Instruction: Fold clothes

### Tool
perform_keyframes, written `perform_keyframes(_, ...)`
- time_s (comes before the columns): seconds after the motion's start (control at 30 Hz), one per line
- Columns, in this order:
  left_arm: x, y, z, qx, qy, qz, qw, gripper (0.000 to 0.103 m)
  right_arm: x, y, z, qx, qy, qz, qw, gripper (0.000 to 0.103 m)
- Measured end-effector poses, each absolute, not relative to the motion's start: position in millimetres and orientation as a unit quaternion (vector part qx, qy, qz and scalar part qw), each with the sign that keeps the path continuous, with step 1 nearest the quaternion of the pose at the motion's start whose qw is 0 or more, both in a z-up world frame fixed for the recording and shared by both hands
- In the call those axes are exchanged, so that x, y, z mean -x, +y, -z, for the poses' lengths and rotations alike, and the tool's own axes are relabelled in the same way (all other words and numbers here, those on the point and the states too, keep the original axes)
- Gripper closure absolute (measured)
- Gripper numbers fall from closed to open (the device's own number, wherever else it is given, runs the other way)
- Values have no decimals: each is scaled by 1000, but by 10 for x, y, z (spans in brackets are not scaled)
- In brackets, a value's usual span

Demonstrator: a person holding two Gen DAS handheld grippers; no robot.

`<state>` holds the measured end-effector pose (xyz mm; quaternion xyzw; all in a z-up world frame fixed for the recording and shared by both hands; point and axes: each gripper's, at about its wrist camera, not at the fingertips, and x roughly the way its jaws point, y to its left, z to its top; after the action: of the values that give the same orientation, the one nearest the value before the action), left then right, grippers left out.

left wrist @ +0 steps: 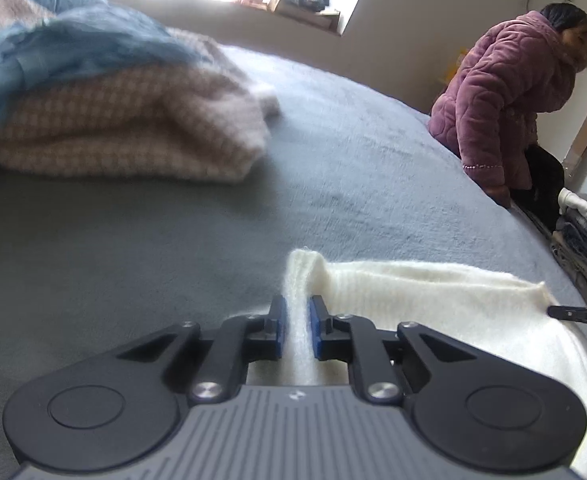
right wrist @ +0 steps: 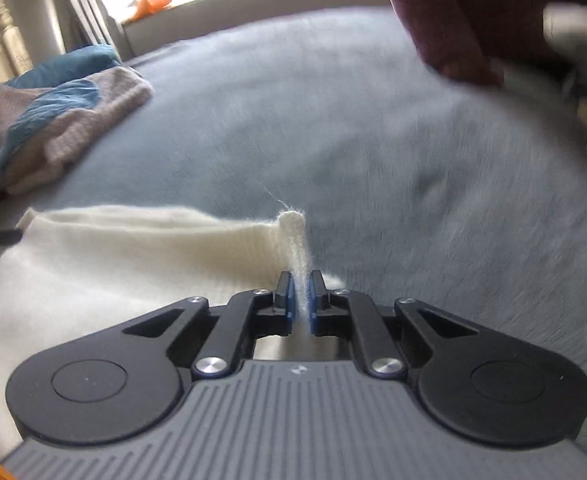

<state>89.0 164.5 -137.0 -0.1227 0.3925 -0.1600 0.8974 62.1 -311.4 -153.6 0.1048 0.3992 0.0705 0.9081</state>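
The left gripper (left wrist: 296, 322) is pinching the white sweater (left wrist: 433, 292) at one corner. The right gripper (right wrist: 300, 298) is clamping another corner above the grey bed (right wrist: 333, 120).

A cream-white ribbed knit garment (left wrist: 433, 300) lies spread on the grey bed (left wrist: 173, 240), near the viewer. Its far edge is lifted at two corners, each pinched into an upright fold, with the knit stretched taut between them and the rest lying flat below. Far left on the bed, a pink checked garment (left wrist: 133, 132) lies heaped under a crumpled blue one (left wrist: 73, 52).
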Motion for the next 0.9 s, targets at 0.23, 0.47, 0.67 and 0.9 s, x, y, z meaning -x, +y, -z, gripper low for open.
perform_keyframes(0.23, -888, 1803, 1153, 128, 378, 142, 906, 47, -417, -3380, 1288, -201, 373, -47, 905, 67)
perform_keyframes(0.47, -559, 1688, 817, 120, 321, 181, 922, 46, -222, -2873, 825, -62, 337, -142, 929, 68)
perform_keyframes(0.67, -545, 1472, 831, 103, 356, 186, 910, 49, -512, -2439, 1337, 16, 402, -171, 900, 70)
perform_keyframes(0.9, -630, 1408, 760, 84, 367, 134, 917, 46, -571, -2737, 924, -33, 339, -99, 935, 76)
